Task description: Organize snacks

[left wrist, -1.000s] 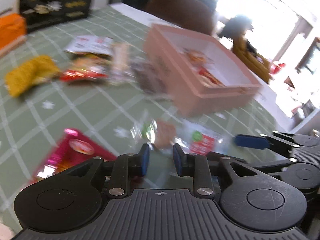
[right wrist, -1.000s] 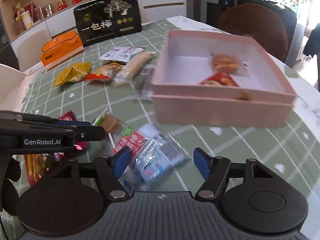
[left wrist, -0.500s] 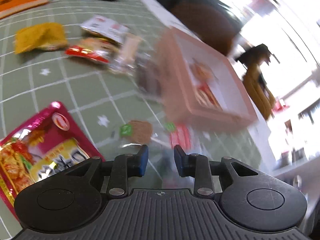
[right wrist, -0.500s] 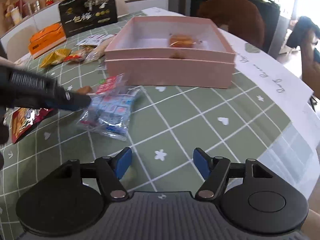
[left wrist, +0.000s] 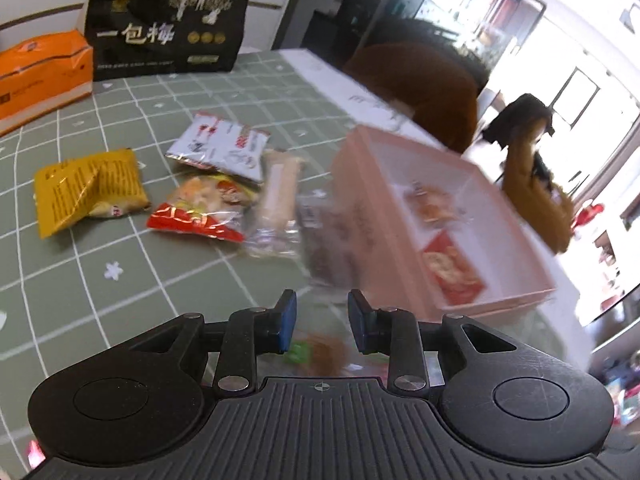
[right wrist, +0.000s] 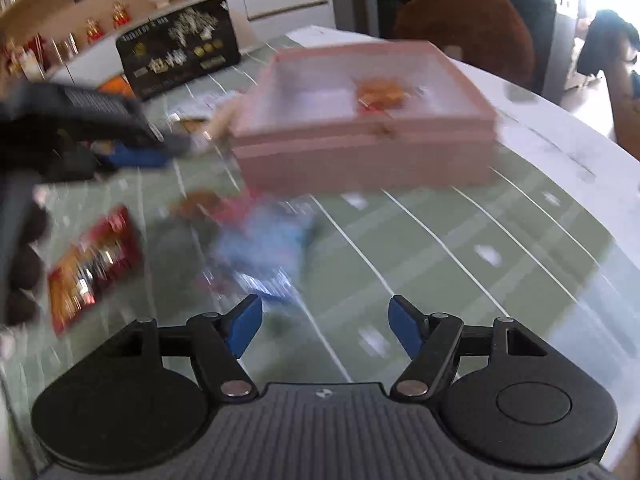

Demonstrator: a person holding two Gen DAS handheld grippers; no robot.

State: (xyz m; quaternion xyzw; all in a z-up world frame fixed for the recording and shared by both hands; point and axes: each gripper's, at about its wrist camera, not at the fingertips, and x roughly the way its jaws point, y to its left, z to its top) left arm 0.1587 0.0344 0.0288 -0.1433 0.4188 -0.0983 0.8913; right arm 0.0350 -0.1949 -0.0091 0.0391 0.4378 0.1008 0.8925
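Both views have swung since 1 second ago. Left gripper (left wrist: 321,322) fingers slightly parted, grasping nothing. Right gripper (right wrist: 325,330) fingers opening, empty. Pink box (left wrist: 516,236) at 2 o'clock holds 2 snacks; loose packets (left wrist: 196,216) at 10 o'clock on desk (left wrist: 132,280) await sorting.

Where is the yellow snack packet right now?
In the left wrist view, the yellow snack packet lies on the green checked tablecloth at the left, beside the red-edged packet and in front of the orange box.
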